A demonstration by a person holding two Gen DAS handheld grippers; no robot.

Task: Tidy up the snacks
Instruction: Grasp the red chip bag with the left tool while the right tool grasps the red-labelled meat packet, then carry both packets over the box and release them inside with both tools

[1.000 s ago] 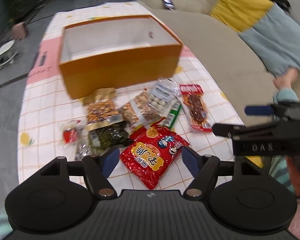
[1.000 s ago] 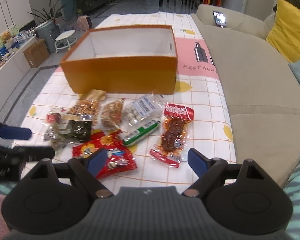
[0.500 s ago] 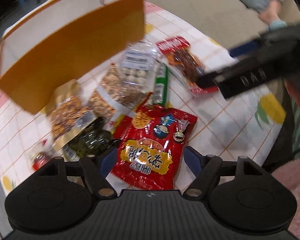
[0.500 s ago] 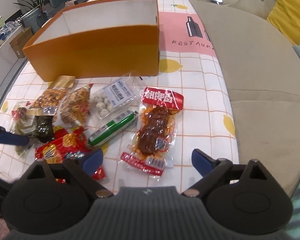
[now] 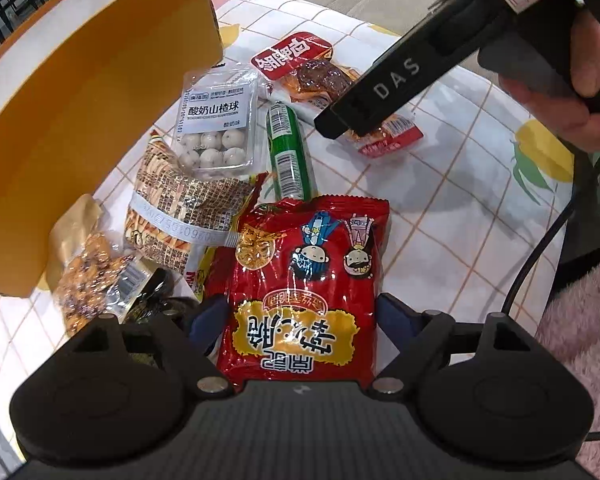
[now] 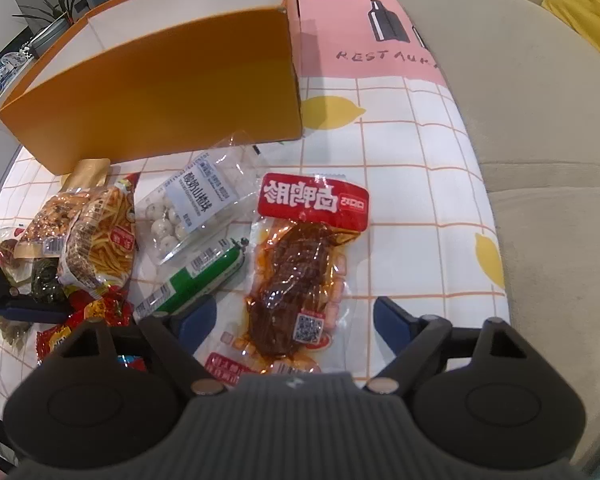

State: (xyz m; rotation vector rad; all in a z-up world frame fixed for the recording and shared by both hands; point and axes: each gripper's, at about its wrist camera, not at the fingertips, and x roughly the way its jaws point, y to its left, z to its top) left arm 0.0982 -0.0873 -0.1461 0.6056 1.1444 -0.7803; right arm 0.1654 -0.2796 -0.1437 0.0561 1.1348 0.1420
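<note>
on my left feed i see a glossy red foil snack bag printed with a yellow splash, red characters and two small cartoon figures in blue and pink. beside it lies a green tube-shaped sausage stick with white barcode panels. the clear plastic pack of white speckled balls carries a white label with dark print. on my right feed, the clear pouch of dark brown meat has a red header with white characters. the tall cardboard box is orange outside, white inside. the tablecloth is white with an orange grid, yellow lemons and a pink panel. my gripper pads are blue on black bodies.
</note>
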